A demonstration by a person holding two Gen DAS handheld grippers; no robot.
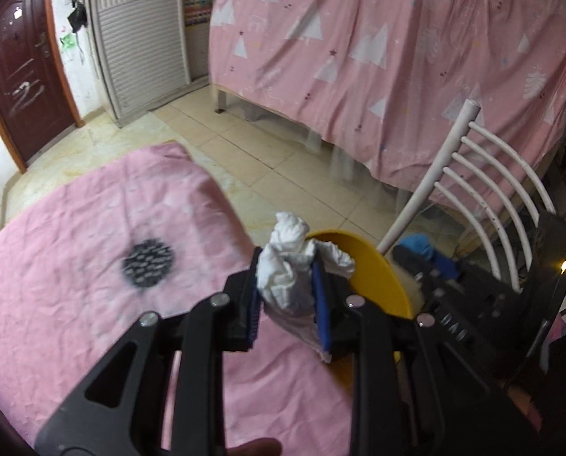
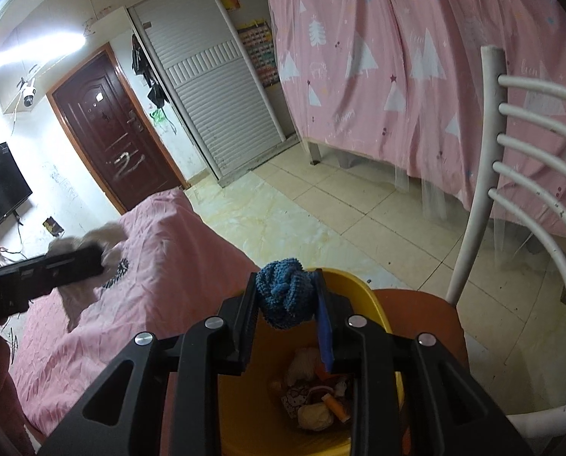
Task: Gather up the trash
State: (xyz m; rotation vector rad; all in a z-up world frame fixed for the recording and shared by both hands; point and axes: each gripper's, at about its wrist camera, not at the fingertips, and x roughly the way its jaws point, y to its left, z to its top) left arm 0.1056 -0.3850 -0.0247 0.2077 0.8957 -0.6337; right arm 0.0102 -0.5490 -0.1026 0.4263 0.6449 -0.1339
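Left gripper (image 1: 288,285): fingers closed on crumpled white tissue (image 1: 288,266), held over the pink-covered worktop (image 1: 74,285), just beside the yellow bin (image 1: 374,281). Right gripper (image 2: 287,302): fingers clamp a blue knitted wad (image 2: 285,292) directly above the bin's open mouth.

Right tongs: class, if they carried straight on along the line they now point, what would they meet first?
Probably the yellow bin. The right tongs, shut on a blue knitted wad, point down over its open mouth, with trash lying inside. Depth is unclear, so the far rim might come first.
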